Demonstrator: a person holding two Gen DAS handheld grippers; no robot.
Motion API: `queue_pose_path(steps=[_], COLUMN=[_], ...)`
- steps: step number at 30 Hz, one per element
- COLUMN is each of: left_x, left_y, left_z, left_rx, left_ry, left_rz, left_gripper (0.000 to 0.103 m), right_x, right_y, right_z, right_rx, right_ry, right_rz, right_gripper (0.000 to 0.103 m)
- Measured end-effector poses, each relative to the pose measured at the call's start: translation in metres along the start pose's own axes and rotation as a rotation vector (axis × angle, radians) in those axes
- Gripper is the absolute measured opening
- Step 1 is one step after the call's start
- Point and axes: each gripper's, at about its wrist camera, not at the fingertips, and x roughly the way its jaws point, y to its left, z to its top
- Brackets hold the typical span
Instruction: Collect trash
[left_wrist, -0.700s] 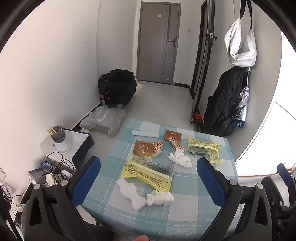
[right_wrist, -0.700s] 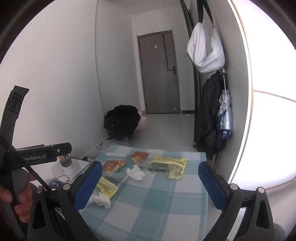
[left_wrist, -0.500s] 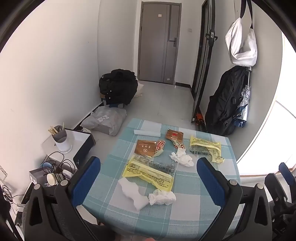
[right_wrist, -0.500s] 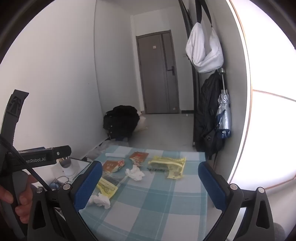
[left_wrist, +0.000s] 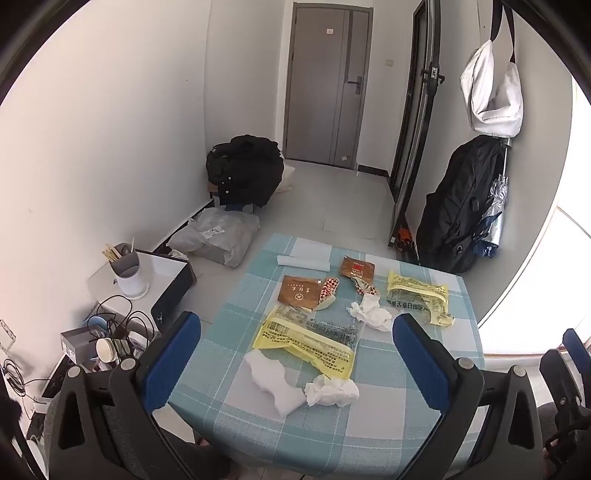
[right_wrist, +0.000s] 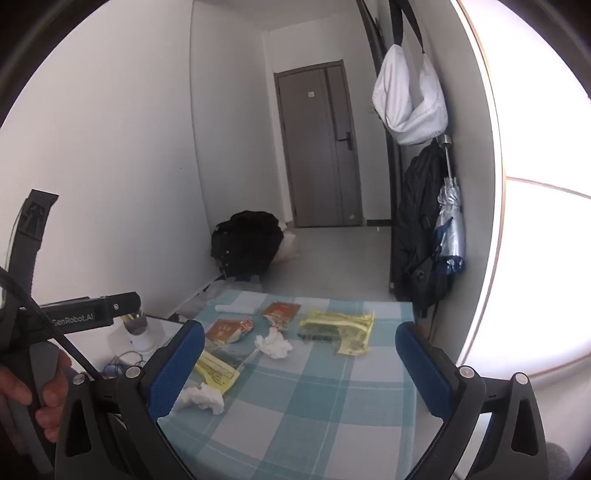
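I hold my left hand-held gripper (left_wrist: 295, 354) up over the near edge of the worktop (left_wrist: 406, 413). Its blue fingers (left_wrist: 173, 358) are spread wide and grip nothing. My right hand-held gripper (right_wrist: 300, 363) is also spread wide and grips nothing, and it sits above the checked cloth.

The trash is all lying on the worktop. Closest to me is a flat white tissue (left_wrist: 271, 382), touching a crumpled white tissue (left_wrist: 330, 391) on its right. Just behind them is a big yellow wrapper (left_wrist: 308, 338). A bit further back is another crumpled tissue (left_wrist: 371, 314), and to the right of it a second yellow wrapper (left_wrist: 417, 299). Behind the big yellow wrapper is a brown packet (left_wrist: 301, 291) with a red checked bit beside it. Further still is a small brown packet (left_wrist: 356, 267). At the far edge lies a white roll (left_wrist: 303, 261).

Past the worktop, a black bag (left_wrist: 243, 170) sits on the floor by the wall. A grey door (left_wrist: 325, 85) is at the far end.
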Motion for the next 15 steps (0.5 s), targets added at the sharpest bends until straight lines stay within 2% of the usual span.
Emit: queue_pose_path(steps=[15], left_x=[0.0010], left_y=[-0.0008], left_z=[-0.0023], left_rx=[0.013], left_ry=[0.006], left_rz=[0.006], left_gripper=[0.102], right_x=[0.0000], right_y=[-0.0010], right_z=[-0.0009], right_rx=[0.007], right_ry=[-0.005], right_rz=[0.014], right_gripper=[0.103])
